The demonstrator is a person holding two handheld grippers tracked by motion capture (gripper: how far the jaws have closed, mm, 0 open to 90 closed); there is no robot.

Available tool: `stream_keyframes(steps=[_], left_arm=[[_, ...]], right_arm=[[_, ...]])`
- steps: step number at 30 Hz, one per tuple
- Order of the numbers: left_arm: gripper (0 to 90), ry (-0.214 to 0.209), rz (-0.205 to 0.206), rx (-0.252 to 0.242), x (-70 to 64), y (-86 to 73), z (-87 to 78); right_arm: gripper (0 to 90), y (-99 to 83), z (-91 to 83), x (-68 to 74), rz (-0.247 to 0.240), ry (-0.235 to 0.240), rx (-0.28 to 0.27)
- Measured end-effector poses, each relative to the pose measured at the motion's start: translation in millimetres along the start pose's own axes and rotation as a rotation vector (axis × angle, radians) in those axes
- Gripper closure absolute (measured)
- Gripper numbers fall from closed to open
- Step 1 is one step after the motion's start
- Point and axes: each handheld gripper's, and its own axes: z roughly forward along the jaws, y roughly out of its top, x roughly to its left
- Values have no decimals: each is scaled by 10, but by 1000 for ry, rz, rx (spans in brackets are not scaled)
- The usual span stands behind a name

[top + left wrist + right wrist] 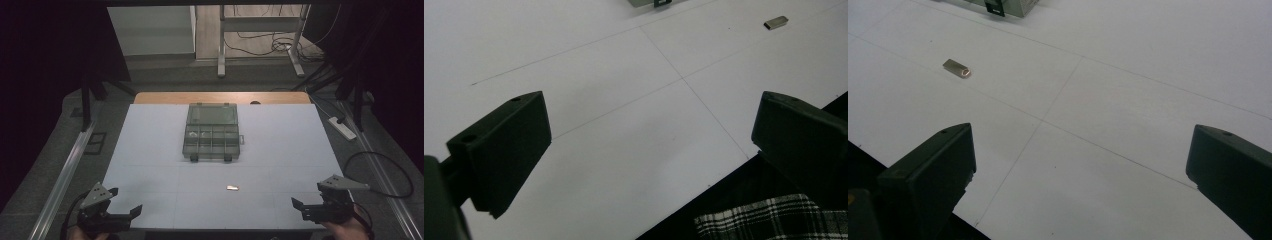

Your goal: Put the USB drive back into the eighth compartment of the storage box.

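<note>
A small metal USB stick (232, 188) lies on the white table surface (270, 145), toward the front and slightly right of centre. Behind it a grey see-through compartment box (212, 131) stands with its lid folded back. My left gripper (127, 199) hovers at the front left corner, open, with nothing between its jaws. At the front right corner my right gripper (307, 195) is open and empty too. In the left gripper view the gripper (649, 130) has the stick (776, 22) far off at the upper right. From the right gripper (1080, 155), the stick (957, 68) shows at the upper left, with the box (1008, 6) beyond it.
A wooden strip (220, 97) runs along the table's far edge. On the floor to the right lie a power strip (342, 127) and cables. A desk frame (260, 45) stands farther back. Plaid cloth (769, 220) shows under the table's near edge.
</note>
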Motion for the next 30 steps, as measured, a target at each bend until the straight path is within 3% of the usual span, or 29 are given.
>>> stream_keyframes(steps=[30], left_arm=[[28,6,-12,1,8,1,4]], right_arm=[[0,58,54,28,-11,114,6]])
